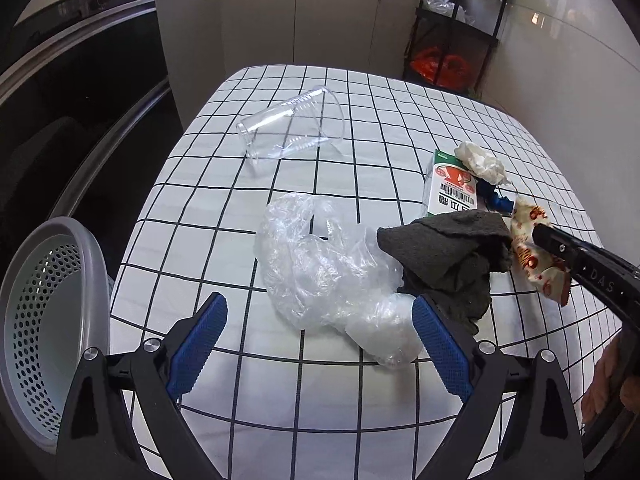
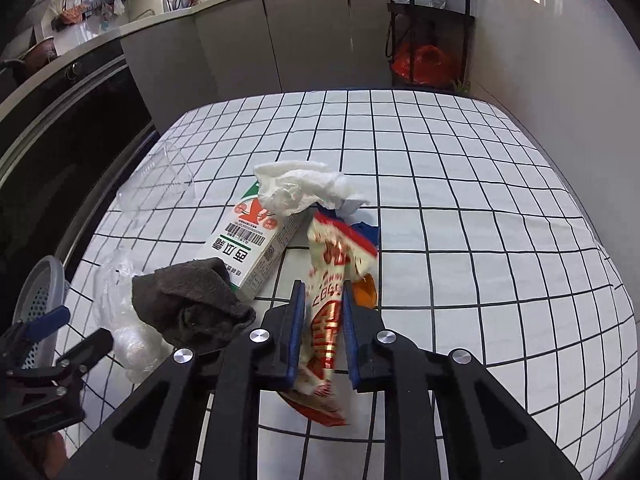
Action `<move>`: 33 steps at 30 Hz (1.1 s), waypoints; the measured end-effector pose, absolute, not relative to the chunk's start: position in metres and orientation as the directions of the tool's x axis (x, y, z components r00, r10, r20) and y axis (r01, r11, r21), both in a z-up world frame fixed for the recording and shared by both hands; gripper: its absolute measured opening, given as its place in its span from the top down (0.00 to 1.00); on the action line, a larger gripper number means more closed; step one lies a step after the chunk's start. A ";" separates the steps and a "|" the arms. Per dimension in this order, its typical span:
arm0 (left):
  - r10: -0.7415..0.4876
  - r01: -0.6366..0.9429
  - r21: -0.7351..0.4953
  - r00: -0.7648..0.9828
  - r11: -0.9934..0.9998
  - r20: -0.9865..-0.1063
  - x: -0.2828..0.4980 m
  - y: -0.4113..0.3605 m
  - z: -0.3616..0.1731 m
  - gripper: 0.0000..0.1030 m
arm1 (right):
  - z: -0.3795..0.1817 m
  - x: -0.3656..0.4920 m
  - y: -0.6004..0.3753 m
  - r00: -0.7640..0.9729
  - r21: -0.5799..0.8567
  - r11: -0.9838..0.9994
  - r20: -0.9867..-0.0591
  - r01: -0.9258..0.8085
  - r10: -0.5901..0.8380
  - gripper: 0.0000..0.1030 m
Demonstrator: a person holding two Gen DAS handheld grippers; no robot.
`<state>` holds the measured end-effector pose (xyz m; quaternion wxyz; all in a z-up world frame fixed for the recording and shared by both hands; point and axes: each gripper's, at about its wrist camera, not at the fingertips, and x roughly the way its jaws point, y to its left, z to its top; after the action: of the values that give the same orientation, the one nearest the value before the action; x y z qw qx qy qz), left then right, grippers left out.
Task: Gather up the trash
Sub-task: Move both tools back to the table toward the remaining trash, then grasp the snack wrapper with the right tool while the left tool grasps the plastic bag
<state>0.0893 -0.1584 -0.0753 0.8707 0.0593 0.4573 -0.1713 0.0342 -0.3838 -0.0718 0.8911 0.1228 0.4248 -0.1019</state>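
My right gripper is shut on a red-and-white snack wrapper, whose top sticks out past the blue pads. The left wrist view shows that gripper clamped on the wrapper at the table's right. My left gripper stands open over the near end of a crumpled clear plastic bag, not pressing it. A dark grey cloth lies against the bag. Behind it are a green-and-white carton, a white tissue wad and a blue scrap. A clear plastic cup lies on its side further back.
A grey perforated basket sits off the table's left edge beside my left gripper. The table wears a white cloth with a black grid. A black shelf rack with an orange bag stands at the back right; cabinets and a dark appliance line the back and left.
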 end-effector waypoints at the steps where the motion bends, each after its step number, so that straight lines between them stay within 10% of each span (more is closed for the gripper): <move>1: -0.241 0.359 -0.045 0.522 0.932 -0.818 0.089 -0.162 -0.077 0.11 | -0.069 0.032 -0.384 0.624 0.139 0.948 -0.778 0.287 -0.074 0.82; 10: -0.226 0.379 -0.009 0.532 0.925 -0.816 0.089 -0.178 -0.091 0.09 | -0.071 0.026 -0.384 0.616 0.158 0.943 -0.786 0.294 -0.060 0.82; 20: -0.295 0.358 -0.129 0.460 0.925 -0.837 0.098 -0.169 -0.102 0.30 | -0.075 0.019 -0.390 0.625 0.234 0.942 -0.780 0.241 0.033 0.80; 25: -0.283 0.353 -0.114 0.477 0.929 -0.832 0.095 -0.168 -0.098 0.30 | -0.087 0.025 -0.375 0.603 0.212 0.951 -0.797 0.226 0.034 0.40; 33: -0.276 0.353 -0.103 0.484 0.930 -0.830 0.092 -0.163 -0.095 0.28 | -0.098 0.037 -0.365 0.557 0.169 0.948 -0.831 0.269 -0.010 0.31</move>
<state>0.0920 -0.1634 -0.0952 0.8605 0.0407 0.4737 -0.1830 0.0367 -0.3653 -0.0981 0.8711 0.1399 0.4639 -0.0800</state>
